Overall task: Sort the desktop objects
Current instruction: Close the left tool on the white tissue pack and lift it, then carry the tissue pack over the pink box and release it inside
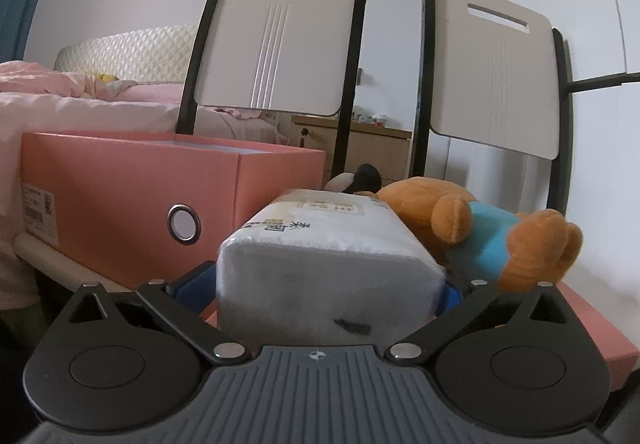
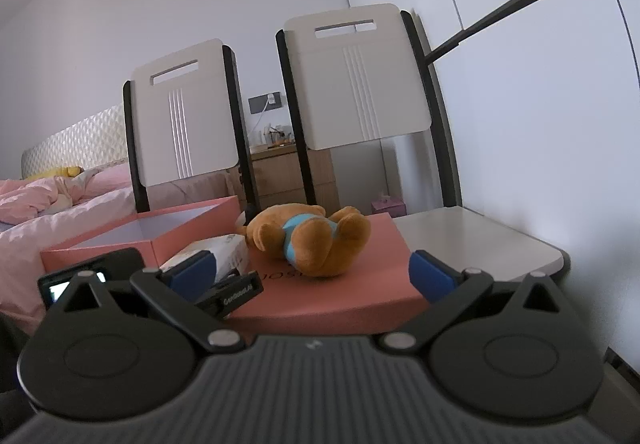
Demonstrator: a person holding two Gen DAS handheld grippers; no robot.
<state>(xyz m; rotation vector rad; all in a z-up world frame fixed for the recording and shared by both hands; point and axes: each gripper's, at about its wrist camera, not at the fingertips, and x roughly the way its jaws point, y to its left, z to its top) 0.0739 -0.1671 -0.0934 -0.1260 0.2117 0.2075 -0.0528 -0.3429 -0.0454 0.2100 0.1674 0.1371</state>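
Nearest in the left wrist view, the left gripper (image 1: 328,296) is set around the near end of a white plastic-wrapped tissue pack with printed characters (image 1: 320,244); the blue fingers (image 1: 192,284) are spread as wide as they go at either side of it, and whether the pads press on the wrap cannot be told. The pack lies on the flat pink cardboard lid (image 2: 352,284), just beside the open pink cardboard box with a metal ring hole (image 1: 160,184). It is judged light, soft and compressible, with a slick film that may slide, so it is best taken across its short width near the middle, squeezed gently.

In the right wrist view, the right gripper (image 2: 316,276) hangs with its fingers spread and nothing between them. Just beyond lies the orange plush bear in a blue shirt (image 2: 308,240), on its back on the lid, touching the pack's far end; it is judged light and squashy, best pinched at the torso. Farther off stand two white folding chairs (image 1: 276,40).
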